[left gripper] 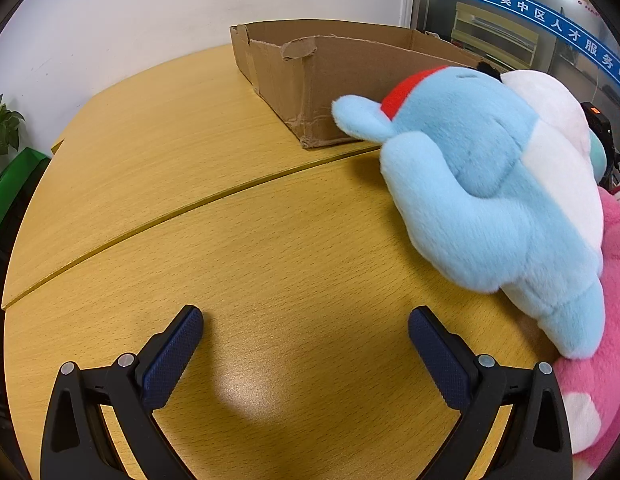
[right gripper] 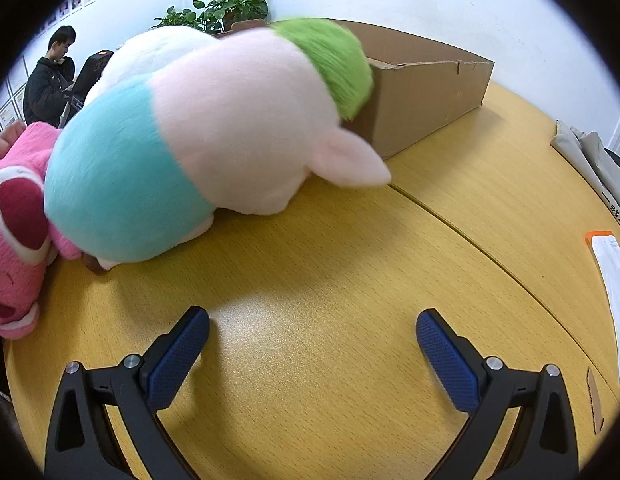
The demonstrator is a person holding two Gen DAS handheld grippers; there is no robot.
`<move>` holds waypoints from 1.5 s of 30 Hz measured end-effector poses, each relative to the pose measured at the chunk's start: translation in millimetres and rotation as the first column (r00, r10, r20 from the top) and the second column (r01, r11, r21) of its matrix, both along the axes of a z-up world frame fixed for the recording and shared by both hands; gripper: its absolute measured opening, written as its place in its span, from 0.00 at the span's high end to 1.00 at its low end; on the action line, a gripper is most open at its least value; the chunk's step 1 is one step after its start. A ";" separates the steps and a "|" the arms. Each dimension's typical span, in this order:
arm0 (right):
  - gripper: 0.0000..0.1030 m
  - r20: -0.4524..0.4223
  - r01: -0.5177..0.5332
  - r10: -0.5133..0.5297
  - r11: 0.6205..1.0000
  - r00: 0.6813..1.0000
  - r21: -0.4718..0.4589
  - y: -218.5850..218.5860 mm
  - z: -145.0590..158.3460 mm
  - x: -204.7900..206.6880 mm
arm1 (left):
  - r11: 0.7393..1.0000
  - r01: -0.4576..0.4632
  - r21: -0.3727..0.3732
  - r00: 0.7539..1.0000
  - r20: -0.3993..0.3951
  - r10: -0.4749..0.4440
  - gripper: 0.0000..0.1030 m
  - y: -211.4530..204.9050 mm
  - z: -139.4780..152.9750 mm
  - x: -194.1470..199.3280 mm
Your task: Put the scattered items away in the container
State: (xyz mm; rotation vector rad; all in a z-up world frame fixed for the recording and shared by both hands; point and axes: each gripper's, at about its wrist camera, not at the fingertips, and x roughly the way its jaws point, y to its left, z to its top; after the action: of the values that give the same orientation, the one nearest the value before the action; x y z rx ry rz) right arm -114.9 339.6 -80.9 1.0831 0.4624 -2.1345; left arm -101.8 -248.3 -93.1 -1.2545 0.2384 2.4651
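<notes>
An open cardboard box (left gripper: pixel 333 80) stands at the back of the wooden table; it also shows in the right wrist view (right gripper: pixel 425 96). A light blue and white plush (left gripper: pixel 489 184) lies in front of the box, to the right of my left gripper (left gripper: pixel 306 336), which is open and empty above bare table. A pink plush (left gripper: pixel 605 340) lies beside and partly under it. In the right wrist view a pale pink, turquoise and green plush (right gripper: pixel 230 136) lies ahead and left of my right gripper (right gripper: pixel 313 336), which is open and empty. The pink plush (right gripper: pixel 14 240) is at the far left.
A seam (left gripper: pixel 190 208) runs across the table between two tabletop halves. Papers and an orange-edged item (right gripper: pixel 609 280) lie at the right table edge. A potted plant (right gripper: pixel 226 8) stands behind the box. A person (right gripper: pixel 50 76) stands at the far left.
</notes>
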 end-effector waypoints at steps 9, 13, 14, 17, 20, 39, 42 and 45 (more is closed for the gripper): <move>0.00 0.000 0.000 0.000 1.000 1.000 0.000 0.0 -0.2 -0.3 | 1.000 -0.001 0.000 1.000 0.000 0.001 0.00 0.0 0.0 0.0; 0.00 0.000 0.023 -0.023 1.000 1.000 0.000 -1.4 -0.9 -0.6 | 1.000 -0.001 0.000 1.000 0.000 0.001 0.00 0.0 0.0 0.0; 0.00 0.000 0.024 -0.024 1.000 1.000 0.000 -1.5 -1.2 -0.7 | 1.000 -0.001 0.000 1.000 0.000 0.001 0.00 0.0 0.0 0.0; 0.00 0.001 0.038 -0.038 0.999 0.999 -0.001 -2.8 -2.5 -0.9 | 1.000 -0.001 0.000 1.000 0.000 0.001 0.00 -0.1 0.0 0.0; 0.00 0.000 0.122 -0.122 0.993 0.993 0.000 -0.9 -1.6 5.8 | 1.000 -0.001 0.000 1.000 0.000 0.001 0.00 -0.2 0.1 -0.1; 0.01 -0.055 0.506 -0.506 0.862 0.861 -0.009 -8.0 27.7 99.0 | 0.969 -0.243 -0.041 0.970 -0.036 0.242 0.00 2.2 14.4 61.9; 0.01 -0.113 0.531 -0.542 0.840 0.833 -0.109 -10.5 67.5 155.1 | 0.941 -0.336 0.027 0.931 -0.143 0.337 0.00 10.9 50.7 117.2; 0.01 -0.155 0.537 -0.560 0.827 0.814 -0.168 -24.6 98.2 193.2 | 0.917 -0.373 0.139 0.892 -0.217 0.396 0.00 31.1 91.8 167.0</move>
State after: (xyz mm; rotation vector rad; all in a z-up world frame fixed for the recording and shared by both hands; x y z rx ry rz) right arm 78.3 315.1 17.3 1.0242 0.1043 -2.7613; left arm 65.2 -217.3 -1.3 -1.0409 -0.0768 2.9327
